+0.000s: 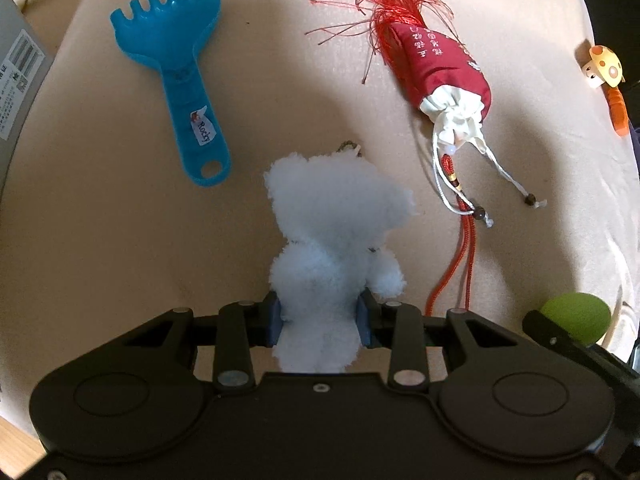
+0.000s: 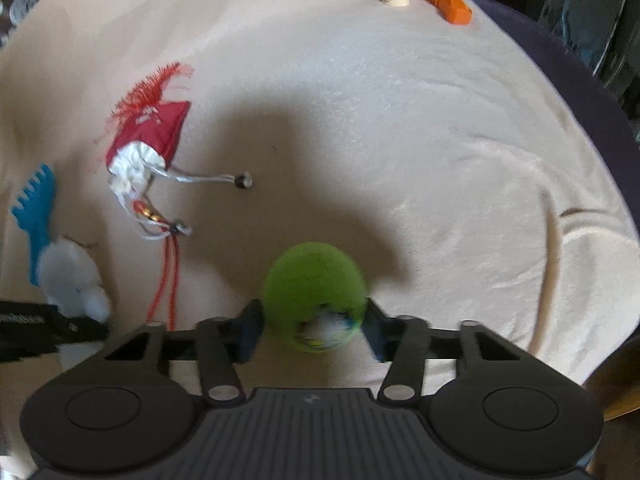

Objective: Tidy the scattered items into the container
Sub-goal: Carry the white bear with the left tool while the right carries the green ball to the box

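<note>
The left gripper [image 1: 320, 322] is clamped on a white plush toy [image 1: 334, 248], its blue pads [image 1: 273, 322] pressed into the fluffy lower body; the toy's long axis runs straight up the middle of the left wrist view, head away from the tool, a small loop at its top. Upper left of that view lies a blue toy rake [image 1: 176, 76] on the cream blanket [image 1: 100, 240], prongs toward the top edge and handle slanting down to the right. To the right of centre lies a red pouch [image 1: 438, 68], tassel fanned toward the top, its white drawstring mouth and cords trailing down. A yellow mushroom figure [image 1: 604, 66] and an orange toy [image 1: 618, 110] sit at the far right edge. In the right wrist view the right gripper [image 2: 314, 330] has a green ball [image 2: 314, 298] between its pads, both sides touching it, low in the centre of the frame; the picture is blurred there. A grey box [image 1: 18, 76] shows at the left edge.
</note>
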`<state>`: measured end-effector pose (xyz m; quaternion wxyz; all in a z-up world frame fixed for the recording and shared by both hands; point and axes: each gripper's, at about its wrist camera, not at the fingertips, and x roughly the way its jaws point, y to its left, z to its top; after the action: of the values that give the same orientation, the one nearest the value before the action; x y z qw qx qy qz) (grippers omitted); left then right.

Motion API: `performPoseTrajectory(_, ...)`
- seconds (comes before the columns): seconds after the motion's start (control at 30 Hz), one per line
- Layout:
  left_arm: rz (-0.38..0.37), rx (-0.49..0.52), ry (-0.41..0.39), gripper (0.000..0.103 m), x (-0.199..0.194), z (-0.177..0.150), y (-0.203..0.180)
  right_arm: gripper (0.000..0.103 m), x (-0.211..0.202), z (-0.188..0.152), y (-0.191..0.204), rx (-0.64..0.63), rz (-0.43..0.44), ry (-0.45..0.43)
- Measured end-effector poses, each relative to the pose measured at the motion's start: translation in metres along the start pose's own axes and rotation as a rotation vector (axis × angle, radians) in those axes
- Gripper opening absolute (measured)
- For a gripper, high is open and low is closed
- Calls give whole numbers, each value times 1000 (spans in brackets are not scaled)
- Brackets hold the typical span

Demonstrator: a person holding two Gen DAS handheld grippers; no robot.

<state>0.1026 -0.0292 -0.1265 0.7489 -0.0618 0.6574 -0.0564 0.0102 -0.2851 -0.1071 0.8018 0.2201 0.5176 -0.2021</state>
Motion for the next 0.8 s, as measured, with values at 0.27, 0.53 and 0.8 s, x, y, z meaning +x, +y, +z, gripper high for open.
performPoseTrajectory(0.27, -55, -66, -25, 35, -2, 5, 6, 49, -4, 2, -10, 94, 56, 14)
performPoseTrajectory(0.53, -37, 2, -157, 30, -33, 7, 2, 49, -31, 7, -6, 102, 127, 11)
performPoseTrajectory(0.8, 8, 0, -216, 29, -80, 4, 33, 49, -53, 20, 36, -5, 181, 4)
